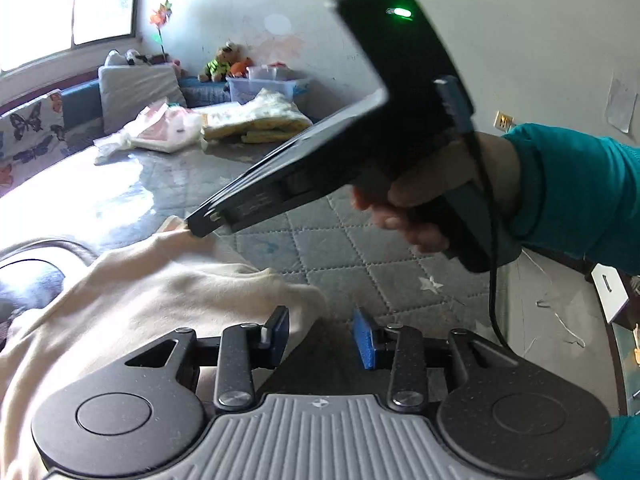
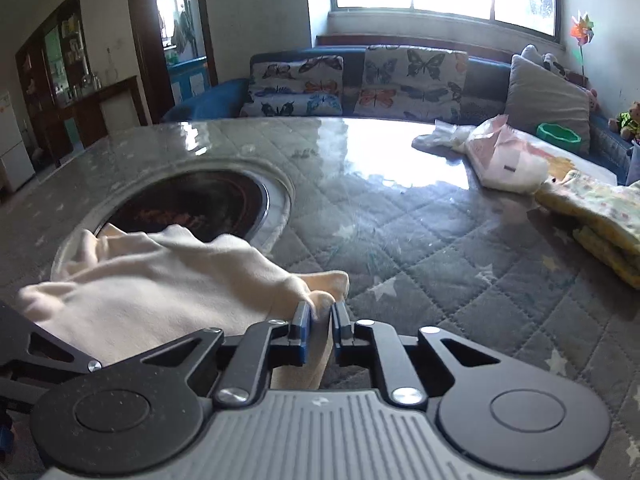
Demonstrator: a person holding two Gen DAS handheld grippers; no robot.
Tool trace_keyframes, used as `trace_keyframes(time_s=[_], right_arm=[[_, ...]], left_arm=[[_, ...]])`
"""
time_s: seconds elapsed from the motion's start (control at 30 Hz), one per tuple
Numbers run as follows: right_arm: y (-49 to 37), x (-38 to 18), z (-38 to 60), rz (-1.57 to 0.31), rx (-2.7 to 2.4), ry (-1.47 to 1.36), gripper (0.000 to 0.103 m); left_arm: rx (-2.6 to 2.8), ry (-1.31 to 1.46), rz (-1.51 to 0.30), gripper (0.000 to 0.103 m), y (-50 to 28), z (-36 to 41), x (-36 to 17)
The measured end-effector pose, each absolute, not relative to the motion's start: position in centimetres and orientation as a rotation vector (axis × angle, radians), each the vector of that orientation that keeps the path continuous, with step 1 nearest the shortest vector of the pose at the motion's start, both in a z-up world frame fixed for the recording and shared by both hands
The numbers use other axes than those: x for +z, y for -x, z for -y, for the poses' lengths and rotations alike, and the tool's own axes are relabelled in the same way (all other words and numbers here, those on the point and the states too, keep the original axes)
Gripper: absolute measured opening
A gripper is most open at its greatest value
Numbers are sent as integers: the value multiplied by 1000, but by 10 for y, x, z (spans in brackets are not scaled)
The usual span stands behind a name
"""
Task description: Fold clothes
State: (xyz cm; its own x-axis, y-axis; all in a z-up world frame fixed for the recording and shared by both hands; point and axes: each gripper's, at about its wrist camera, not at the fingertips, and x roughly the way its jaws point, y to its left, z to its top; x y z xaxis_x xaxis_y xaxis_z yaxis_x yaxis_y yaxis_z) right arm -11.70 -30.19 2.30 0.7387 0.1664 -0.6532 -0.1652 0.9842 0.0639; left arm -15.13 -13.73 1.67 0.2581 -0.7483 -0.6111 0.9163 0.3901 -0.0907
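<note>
Cream garment bunched, one corner in my grip

My right gripper [image 2: 320, 316] pinches a corner of the cream garment [image 2: 160, 280], which lies rumpled beside the round inset [image 2: 192, 204] in the bench [image 2: 440, 260]; my left gripper [image 1: 320, 332] stands spread with nothing in it. No neat fold shows (folded yellow cloths [image 2: 600, 216] sit toward the far right edge).

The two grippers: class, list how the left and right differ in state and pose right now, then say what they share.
1. The left gripper is open, nothing between its blue pads; the right gripper is shut on a corner of the cream garment.
2. The left sits at the garment's edge without gripping; the right, seen from the left wrist view, slants down to its pinch point.
Shared: both are black, hand-held, over the quilted table.
</note>
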Motion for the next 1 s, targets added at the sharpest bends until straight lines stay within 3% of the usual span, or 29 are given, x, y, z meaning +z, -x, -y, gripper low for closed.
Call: trace_keyframes(time_s=[0.3, 0.47, 0.6, 0.67, 0.73, 0.93, 1.0], right_arm=[[156, 32, 286, -680, 268, -42, 23], [162, 24, 280, -691, 267, -47, 26], [165, 23, 276, -683, 266, -42, 37], [164, 21, 273, -690, 269, -25, 37], [164, 18, 270, -699, 268, -8, 37], [165, 7, 266, -719, 255, 41, 38], [165, 7, 265, -719, 254, 49, 38]], left_arm=[[-714, -176, -585, 39, 115, 29, 37], [-439, -134, -703, 39, 66, -10, 18], [-447, -104, -729, 37, 58, -18, 6], [-447, -93, -731, 20, 56, -20, 4], [-443, -73, -730, 10, 53, -24, 5], [-400, -90, -713, 9, 50, -27, -5], [-401, -76, -716, 13, 50, -28, -1]])
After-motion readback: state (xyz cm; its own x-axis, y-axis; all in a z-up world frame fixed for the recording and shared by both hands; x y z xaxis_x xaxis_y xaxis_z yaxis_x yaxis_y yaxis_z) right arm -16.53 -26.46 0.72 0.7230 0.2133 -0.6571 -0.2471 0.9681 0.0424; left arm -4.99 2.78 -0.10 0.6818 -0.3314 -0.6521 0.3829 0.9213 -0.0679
